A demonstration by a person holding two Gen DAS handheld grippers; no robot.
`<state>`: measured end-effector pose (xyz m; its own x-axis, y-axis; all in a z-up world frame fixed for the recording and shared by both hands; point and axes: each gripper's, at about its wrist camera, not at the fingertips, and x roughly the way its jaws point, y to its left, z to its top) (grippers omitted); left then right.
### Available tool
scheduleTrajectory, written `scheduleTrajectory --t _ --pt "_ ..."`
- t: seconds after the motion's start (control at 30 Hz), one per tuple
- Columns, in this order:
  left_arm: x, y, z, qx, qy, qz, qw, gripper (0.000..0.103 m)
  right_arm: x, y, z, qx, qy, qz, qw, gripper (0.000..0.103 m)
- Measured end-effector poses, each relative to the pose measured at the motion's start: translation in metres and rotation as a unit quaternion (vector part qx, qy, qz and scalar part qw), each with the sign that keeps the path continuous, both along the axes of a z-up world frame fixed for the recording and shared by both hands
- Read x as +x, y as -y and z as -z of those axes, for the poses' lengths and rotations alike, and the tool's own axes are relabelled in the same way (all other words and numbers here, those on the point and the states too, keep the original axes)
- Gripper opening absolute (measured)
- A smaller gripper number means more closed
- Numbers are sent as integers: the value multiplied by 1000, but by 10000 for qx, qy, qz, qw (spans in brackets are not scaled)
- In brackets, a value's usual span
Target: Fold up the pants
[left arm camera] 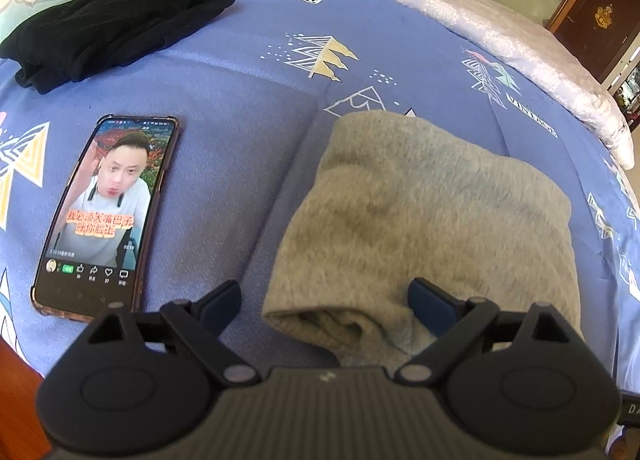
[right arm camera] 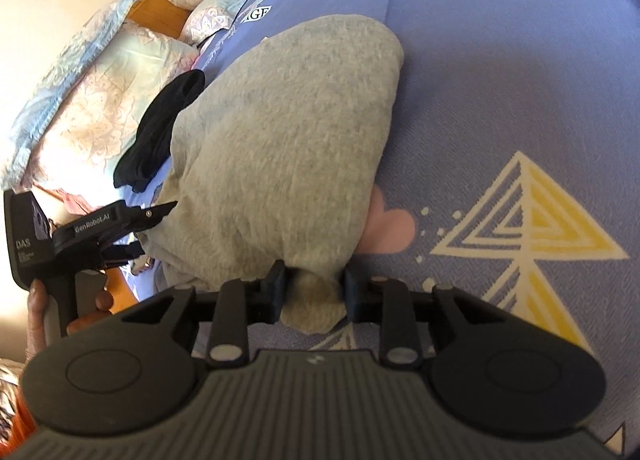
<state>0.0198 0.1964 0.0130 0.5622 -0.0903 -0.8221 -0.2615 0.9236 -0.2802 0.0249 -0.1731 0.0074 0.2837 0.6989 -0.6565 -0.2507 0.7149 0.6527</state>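
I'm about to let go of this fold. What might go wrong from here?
1. The right gripper pinches only a small corner of the grey pants; pulling may undo the fold.
2. The left gripper is open around the pants' edge, so nothing pins that side.
3. The phone lies close beside them and may get swept.

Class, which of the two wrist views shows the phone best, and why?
The left wrist view. The phone lies face up on the bedsheet, its lit screen whole and unblocked, left of the grey pants. The right wrist view does not show it: there the pants fill the middle.
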Motion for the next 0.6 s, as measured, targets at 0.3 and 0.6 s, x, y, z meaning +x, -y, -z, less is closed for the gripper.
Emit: scheduleTrajectory --t 0.3,0.6 --pt "-6 8 -1 354 133 45 9993 99 1 17 10 480 -264 217 9983 33" --pt "-9 9 -2 421 186 42 9989 100 2 28 17 926 -555 461 9931 34"
